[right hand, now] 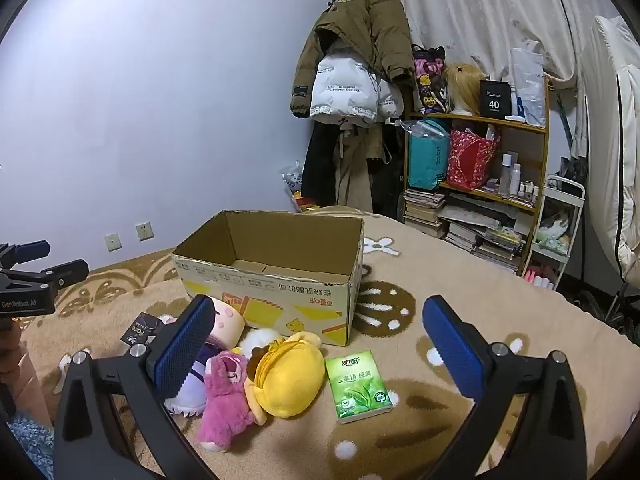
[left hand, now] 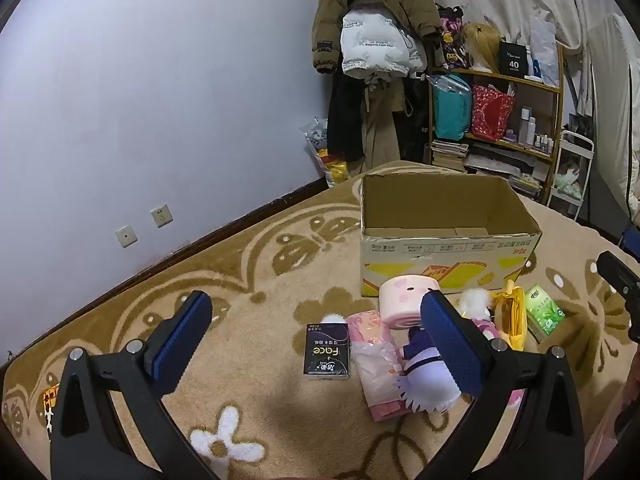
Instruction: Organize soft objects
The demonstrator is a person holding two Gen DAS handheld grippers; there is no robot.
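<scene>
On the blanket, left wrist view: your left tool [left hand: 316, 344] is spread, empty, over the black tissue pack [left hand: 327, 351]; centre on it | right wrist view: right tool [right hand: 318, 354] spread, empty, above the yellow plush [right hand: 290, 376] before the empty cardboard box [right hand: 280, 280]; pinch its middle

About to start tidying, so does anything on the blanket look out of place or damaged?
Nothing looks damaged. The cardboard box stands upright, open and empty, while the soft toys, such as the pink plush, and the green tissue pack lie jumbled on the blanket in front of it.
</scene>
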